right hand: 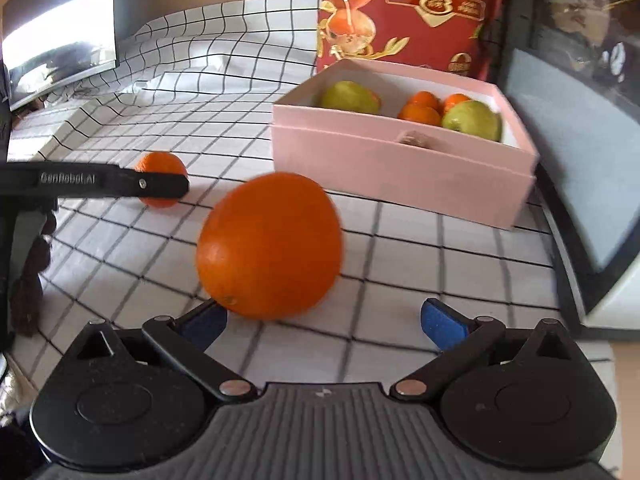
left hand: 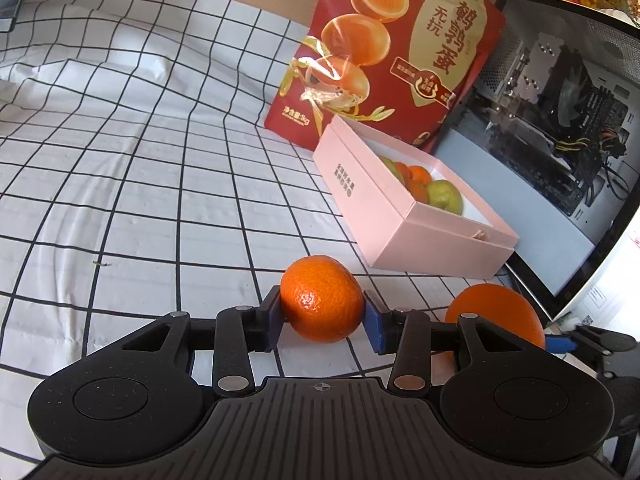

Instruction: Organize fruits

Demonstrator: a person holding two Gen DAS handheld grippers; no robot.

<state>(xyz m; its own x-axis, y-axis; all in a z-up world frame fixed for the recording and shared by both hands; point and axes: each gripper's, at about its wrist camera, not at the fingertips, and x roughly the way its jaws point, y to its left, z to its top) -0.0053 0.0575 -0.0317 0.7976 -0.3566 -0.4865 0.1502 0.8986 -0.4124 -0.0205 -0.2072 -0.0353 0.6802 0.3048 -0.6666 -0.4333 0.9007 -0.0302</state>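
Fruits fill the pink box (right hand: 400, 168) on the checkered table (left hand: 140, 200). Near the box, a large orange (right hand: 270, 244) lies before the spread right claw (right hand: 322, 322); the left claw (left hand: 323, 320) pinches a mandarin (left hand: 322, 298).

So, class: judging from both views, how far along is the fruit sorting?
Done: pears and small oranges already lie in the pink box. In hand: the left hand-held gripper is shut on a mandarin. Left: the big orange sits on the cloth before the open right hand-held gripper.
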